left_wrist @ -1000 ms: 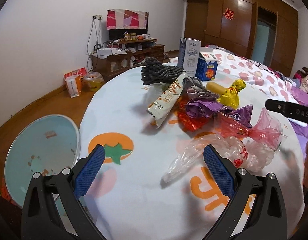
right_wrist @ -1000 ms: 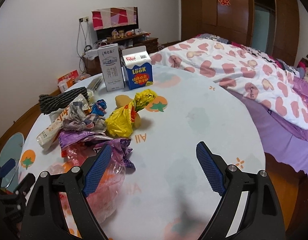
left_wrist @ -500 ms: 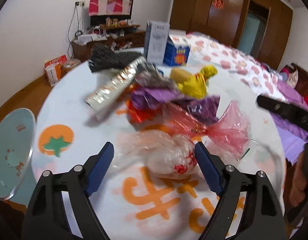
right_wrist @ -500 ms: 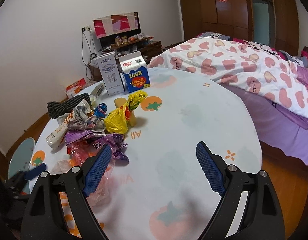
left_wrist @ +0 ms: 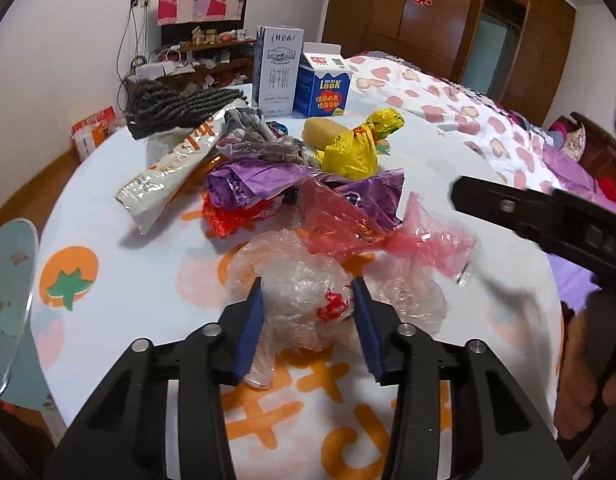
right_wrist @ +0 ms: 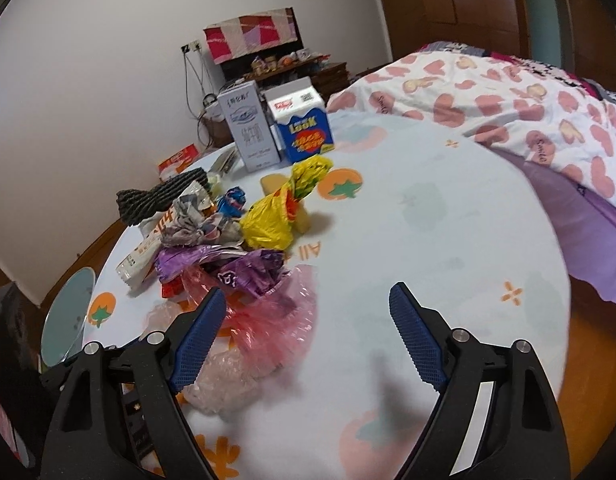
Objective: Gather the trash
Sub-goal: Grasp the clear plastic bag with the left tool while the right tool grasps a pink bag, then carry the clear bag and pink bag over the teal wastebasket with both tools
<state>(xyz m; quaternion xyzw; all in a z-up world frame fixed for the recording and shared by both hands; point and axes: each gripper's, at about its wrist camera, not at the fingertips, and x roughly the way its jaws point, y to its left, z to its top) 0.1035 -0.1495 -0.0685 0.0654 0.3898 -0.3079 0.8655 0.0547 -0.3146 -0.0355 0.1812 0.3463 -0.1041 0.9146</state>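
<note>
A heap of trash lies on the round white table: a clear plastic bag, a pink bag, purple wrappers, a yellow bag and a long snack packet. My left gripper has its blue pads pressed on both sides of the clear bag. My right gripper is open and empty above the table, right of the pink bag; its body shows in the left wrist view.
Two milk cartons and a dark knitted cloth sit at the table's far side. A pale blue bin stands on the floor at the left. A bed with a heart quilt lies to the right.
My left gripper moved forward and right over the clear bag and closed its jaws on it. My right gripper rose and tilted a little, staying open.
</note>
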